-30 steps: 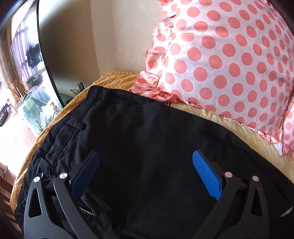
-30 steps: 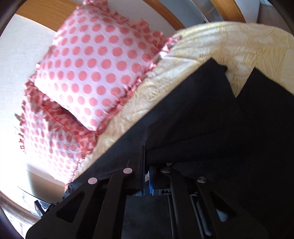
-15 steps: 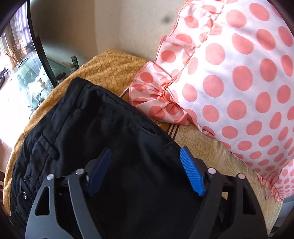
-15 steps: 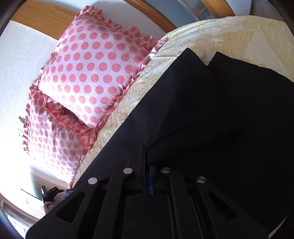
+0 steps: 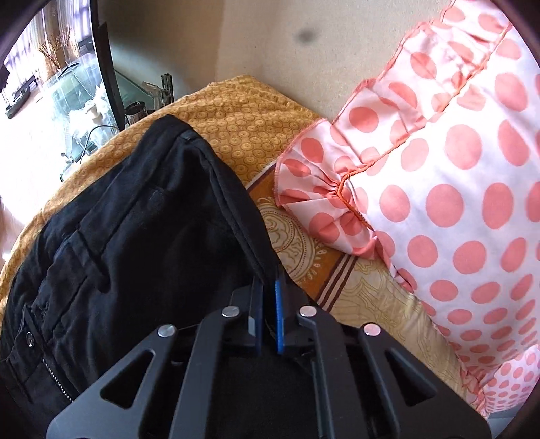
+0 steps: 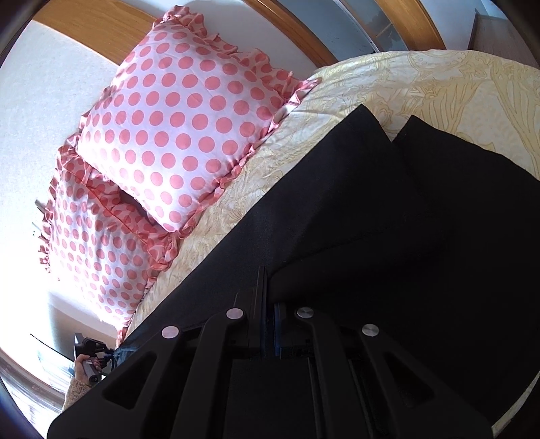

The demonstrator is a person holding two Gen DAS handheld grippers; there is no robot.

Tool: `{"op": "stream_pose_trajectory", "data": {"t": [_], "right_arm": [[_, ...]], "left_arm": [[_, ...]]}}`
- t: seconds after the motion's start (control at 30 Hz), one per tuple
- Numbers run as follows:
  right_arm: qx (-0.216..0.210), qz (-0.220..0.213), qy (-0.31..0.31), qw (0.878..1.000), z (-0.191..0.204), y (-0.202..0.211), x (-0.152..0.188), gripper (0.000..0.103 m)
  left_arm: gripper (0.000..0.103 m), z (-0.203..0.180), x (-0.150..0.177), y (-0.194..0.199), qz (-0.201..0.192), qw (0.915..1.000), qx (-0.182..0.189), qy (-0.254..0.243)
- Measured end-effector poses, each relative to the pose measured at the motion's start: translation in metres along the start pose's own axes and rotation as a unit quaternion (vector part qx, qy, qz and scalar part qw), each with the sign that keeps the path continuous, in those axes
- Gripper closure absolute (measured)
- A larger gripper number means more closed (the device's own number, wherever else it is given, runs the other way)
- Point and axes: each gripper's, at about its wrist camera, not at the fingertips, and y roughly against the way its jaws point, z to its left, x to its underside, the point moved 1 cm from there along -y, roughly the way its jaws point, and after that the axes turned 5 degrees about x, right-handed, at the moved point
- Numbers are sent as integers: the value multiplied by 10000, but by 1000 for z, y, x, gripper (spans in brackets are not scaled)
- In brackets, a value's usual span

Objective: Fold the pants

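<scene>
Black pants [image 5: 135, 236] lie on a yellow patterned bedspread [image 5: 364, 290]. In the left wrist view I see the waistband with belt loops, a button and a zipper. My left gripper [image 5: 269, 287] is shut on the waistband's far edge, the cloth pinched between the blue pads. In the right wrist view the two pant legs [image 6: 388, 209] stretch away across the bed. My right gripper [image 6: 270, 297] is shut on the edge of the nearer leg, which it holds lifted as a fold.
Two pink polka-dot pillows [image 6: 175, 111] with ruffles lie along the pants' far side, also close to the waistband in the left wrist view [image 5: 438, 169]. A wall and a glass table [image 5: 81, 101] stand beyond the bed corner. A wooden headboard [image 6: 101, 20] is behind the pillows.
My left gripper moved toward the waistband's far edge by the pillow and closed on it. My right gripper stayed shut on the leg edge and the legs now lie flatter.
</scene>
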Motion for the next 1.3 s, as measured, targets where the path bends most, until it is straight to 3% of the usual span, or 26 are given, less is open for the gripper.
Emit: {"op": "stream_pose_trajectory", "data": {"t": [0.07,0.23,0.4,0.57,0.7,0.8,0.87,1.07,1.2,1.27,1.3], "right_arm": [[-63,-50,53,10000,2,4,-3,100],[-247,-240,186,9992,10,17,-12,100],[-434,-539,282,9972,20,42,-22,100],[-577,-839,326,9943,21,76,-25,100],[-442,-935,408,9938,14,96,-16,100],[-197,-776,330,9962,-2,93,-3,100],[-114,-606,163,9980,-15,84,4,100],[-110,-455,143,9988,-19,81,16,100],[-115,-430,153,9989,-17,82,17,100],[-115,-406,137,9990,-19,82,18,100],[-114,-390,130,9991,-19,81,18,100]], "left_arm": [[99,7,8,22,-169,9997,152,-121],[99,50,46,108,-610,9933,946,-256],[99,99,101,194,-1117,9840,1324,-420],[99,151,159,235,-1414,9782,1488,-325],[99,199,210,227,-1415,9803,1378,28],[98,230,238,196,-1057,9852,1316,306],[88,249,250,183,-948,9848,1346,548],[50,267,232,185,-1153,9737,1704,975],[50,278,212,179,-1102,9648,1915,1423],[53,285,202,168,-981,9624,1935,1632],[60,290,200,166,-940,9617,1931,1701]]}}
